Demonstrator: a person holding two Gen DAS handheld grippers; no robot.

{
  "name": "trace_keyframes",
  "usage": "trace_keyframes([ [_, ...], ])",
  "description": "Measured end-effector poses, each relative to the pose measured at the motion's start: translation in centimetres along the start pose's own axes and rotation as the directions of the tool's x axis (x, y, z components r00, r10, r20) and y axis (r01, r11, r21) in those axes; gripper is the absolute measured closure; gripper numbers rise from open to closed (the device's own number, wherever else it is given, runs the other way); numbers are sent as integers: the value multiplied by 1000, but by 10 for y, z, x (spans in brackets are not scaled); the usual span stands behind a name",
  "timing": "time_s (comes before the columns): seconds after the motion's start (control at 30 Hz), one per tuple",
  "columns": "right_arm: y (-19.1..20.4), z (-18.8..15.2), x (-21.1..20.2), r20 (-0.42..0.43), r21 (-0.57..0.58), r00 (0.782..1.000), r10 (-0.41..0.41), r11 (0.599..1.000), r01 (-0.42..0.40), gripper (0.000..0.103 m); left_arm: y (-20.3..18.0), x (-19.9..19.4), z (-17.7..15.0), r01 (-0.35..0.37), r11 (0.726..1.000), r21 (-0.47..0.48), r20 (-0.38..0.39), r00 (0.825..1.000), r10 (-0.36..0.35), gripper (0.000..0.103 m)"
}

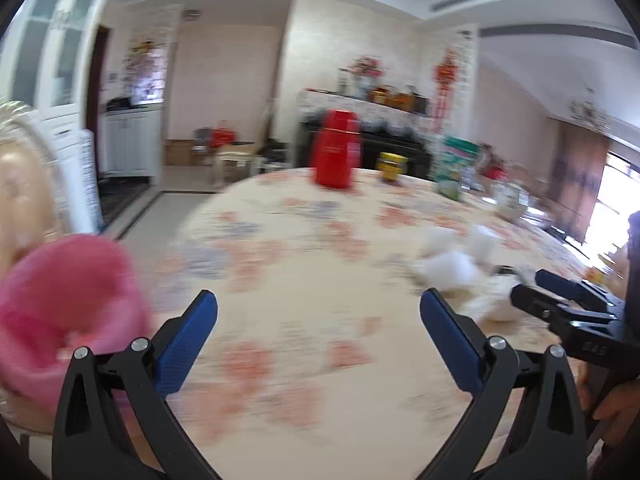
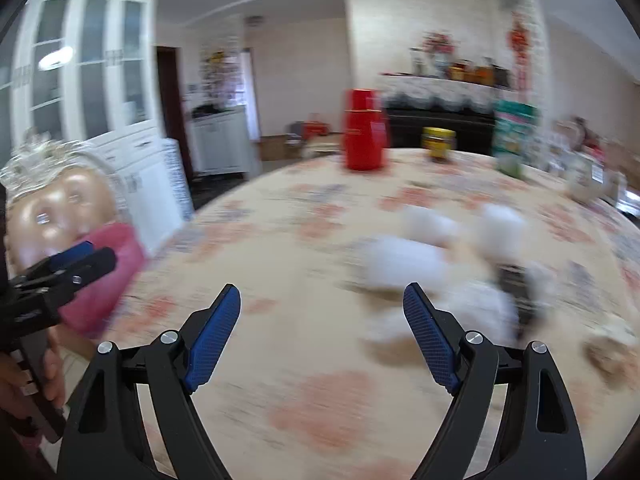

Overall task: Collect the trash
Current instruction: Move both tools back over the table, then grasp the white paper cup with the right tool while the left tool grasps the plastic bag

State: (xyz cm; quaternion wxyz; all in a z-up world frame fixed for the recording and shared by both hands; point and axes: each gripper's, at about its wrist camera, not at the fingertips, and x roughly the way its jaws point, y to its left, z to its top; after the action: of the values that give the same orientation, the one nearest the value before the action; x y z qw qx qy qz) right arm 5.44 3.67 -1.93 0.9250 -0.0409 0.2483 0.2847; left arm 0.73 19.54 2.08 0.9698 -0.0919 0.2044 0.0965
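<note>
A round tabletop [image 2: 320, 380] under a floral cloth is seen in a dining room, motion-blurred, with crumpled white tissues [image 2: 404, 260] heaped right of centre. Both the left gripper [image 1: 319, 312] and right gripper [image 2: 322, 304] are held above bare cloth, jaws spread and empty; the nearest wad is best approached low and pinched at its middle by the right gripper. A dark object [image 2: 516, 280] among the tissues should be avoided, while the red flask [image 2: 364, 136], yellow jar [image 2: 439, 143] and pink bin [image 2: 108, 272] stand well apart.
</note>
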Motion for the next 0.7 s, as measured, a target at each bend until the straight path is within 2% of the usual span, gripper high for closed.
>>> trace_keyframes([
  [0.1, -53, -8, -14, -15, 50, 995, -97, 994, 98, 24, -54, 20, 0, 86, 995, 41, -15, 996, -86, 5],
  [0.2, -112, -17, -27, -35, 106, 977, -209, 972, 212, 24, -99, 44, -3, 163, 986, 46, -38, 986, -161, 5],
  [0.27, -148, -23, -32, -51, 139, 963, -264, 953, 269, 24, -128, 64, -6, 214, 976, 33, -85, 974, -211, 5],
  [0.37, -195, -29, -34, -101, 167, 938, -331, 924, 344, 24, -158, 91, -9, 239, 970, 32, -134, 963, -233, 5],
  [0.47, -235, -39, -33, -146, 222, 924, -354, 898, 380, 24, -180, 110, -13, 243, 969, 49, -159, 959, -232, 5],
  [0.6, -267, -48, -31, -163, 299, 932, -324, 884, 359, 22, -197, 132, -14, 244, 968, 59, -205, 952, -228, 5],
  [0.7, -273, -43, -18, -201, 290, 933, -298, 892, 347, 21, -205, 147, -10, 245, 967, 66, -253, 942, -222, 5],
])
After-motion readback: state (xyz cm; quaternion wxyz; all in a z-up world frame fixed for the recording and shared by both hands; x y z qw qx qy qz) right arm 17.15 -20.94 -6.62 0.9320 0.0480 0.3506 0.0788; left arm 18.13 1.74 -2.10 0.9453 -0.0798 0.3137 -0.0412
